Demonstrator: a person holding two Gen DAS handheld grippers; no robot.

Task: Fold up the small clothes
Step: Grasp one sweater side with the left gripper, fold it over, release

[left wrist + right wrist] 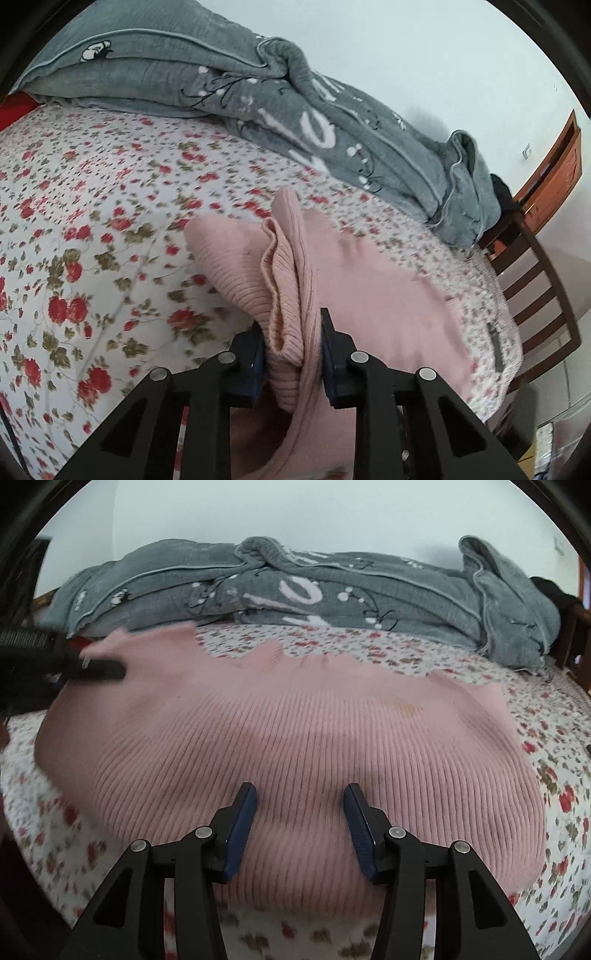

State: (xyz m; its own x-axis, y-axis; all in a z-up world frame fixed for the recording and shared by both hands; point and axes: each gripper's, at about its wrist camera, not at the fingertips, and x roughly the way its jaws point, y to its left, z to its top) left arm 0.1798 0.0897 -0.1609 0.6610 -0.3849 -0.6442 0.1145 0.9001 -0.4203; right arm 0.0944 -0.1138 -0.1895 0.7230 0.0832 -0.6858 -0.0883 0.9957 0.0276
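The left gripper [291,354], tilted down, pinches a bunched fold of the pink sweater [295,738], which stretches crosswise under the half-open, empty right gripper [300,829].

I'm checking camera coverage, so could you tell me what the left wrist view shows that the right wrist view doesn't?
Only the left wrist view shows the left gripper with its jaws pinching a bunched fold of the pink ribbed garment, and a wooden chair.

Only the right wrist view shows the right gripper open over the spread garment.

Both show the floral bedsheet and grey blanket.
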